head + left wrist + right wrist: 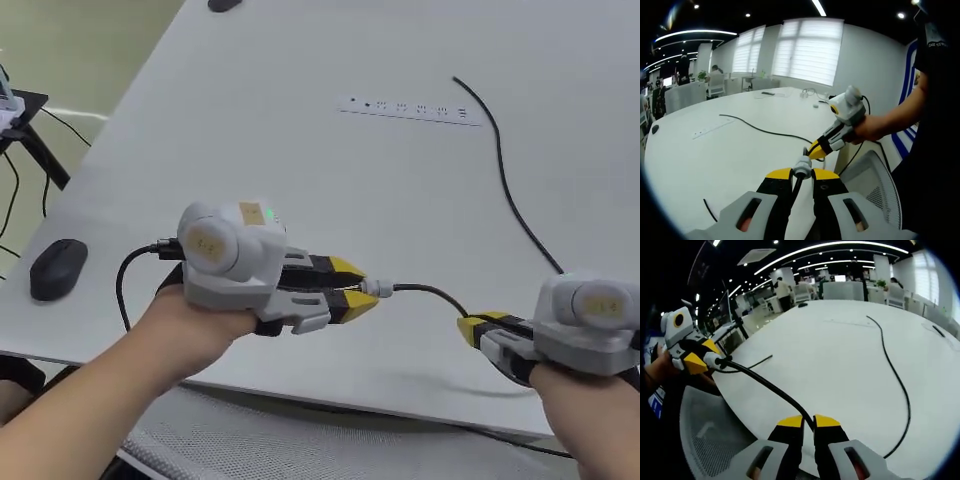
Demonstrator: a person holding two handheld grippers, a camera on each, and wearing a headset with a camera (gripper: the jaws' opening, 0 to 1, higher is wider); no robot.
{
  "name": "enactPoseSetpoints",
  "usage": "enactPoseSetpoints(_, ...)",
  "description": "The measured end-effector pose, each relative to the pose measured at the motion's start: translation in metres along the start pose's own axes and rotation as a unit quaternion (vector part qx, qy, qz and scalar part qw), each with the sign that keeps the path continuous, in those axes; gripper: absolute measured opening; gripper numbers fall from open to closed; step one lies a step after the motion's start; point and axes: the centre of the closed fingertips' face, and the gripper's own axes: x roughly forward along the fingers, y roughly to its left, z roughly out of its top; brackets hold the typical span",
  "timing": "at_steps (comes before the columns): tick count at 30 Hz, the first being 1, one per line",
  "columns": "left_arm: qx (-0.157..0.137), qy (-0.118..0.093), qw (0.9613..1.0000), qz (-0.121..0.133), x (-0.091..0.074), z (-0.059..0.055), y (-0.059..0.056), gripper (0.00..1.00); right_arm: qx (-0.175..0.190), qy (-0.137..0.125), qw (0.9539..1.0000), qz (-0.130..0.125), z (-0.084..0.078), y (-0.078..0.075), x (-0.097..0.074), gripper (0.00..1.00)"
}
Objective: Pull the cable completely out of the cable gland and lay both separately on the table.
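A small grey cable gland (376,288) sits at the tips of my left gripper (352,287), which is shut on it just above the table's near edge. In the left gripper view the gland (801,167) pokes up between the yellow jaws of the left gripper (801,176). A black cable (432,292) leaves the gland and curves right to my right gripper (468,327). In the right gripper view, the right gripper (808,423) is shut on the cable (771,388), which runs up and left to the gland (715,360).
A white power strip (405,109) lies far back on the white table (300,170). A long black cord (505,182) trails down the right side. A dark mouse (57,268) rests at the left edge. A mesh chair (260,440) stands below the near edge.
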Motion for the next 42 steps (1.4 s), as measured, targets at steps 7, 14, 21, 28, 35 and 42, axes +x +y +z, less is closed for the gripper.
enactPoseSetpoints(7, 0.000, 0.001, 1.0000, 0.005, -0.001, -0.001, 0.002, 0.15, -0.014, -0.004, 0.9999, -0.002, 0.001, 0.000, -0.003, 0.02)
enactPoseSetpoints(14, -0.001, -0.002, 0.9999, 0.010, -0.001, 0.000, 0.004, 0.15, -0.055, -0.009, 0.9984, 0.013, 0.000, 0.008, -0.008, 0.04)
enactPoseSetpoints(21, -0.002, 0.000, 0.9999, 0.011, -0.001, 0.000, 0.002, 0.15, -0.066, -0.008, 0.9976, 0.020, -0.004, 0.010, -0.012, 0.05)
enactPoseSetpoints(28, -0.002, 0.004, 0.9999, 0.011, -0.001, -0.001, 0.001, 0.15, -0.115, -0.009, 0.9931, 0.024, 0.001, 0.017, -0.018, 0.13)
enactPoseSetpoints(35, 0.000, 0.007, 0.9999, 0.011, 0.000, 0.000, 0.000, 0.15, -0.205, -0.023, 0.9776, 0.043, 0.020, 0.046, -0.023, 0.19)
enactPoseSetpoints(42, 0.010, 0.016, 0.9998, 0.011, 0.001, -0.001, 0.001, 0.15, -0.261, -0.041, 0.9626, 0.060, 0.043, 0.075, -0.023, 0.18)
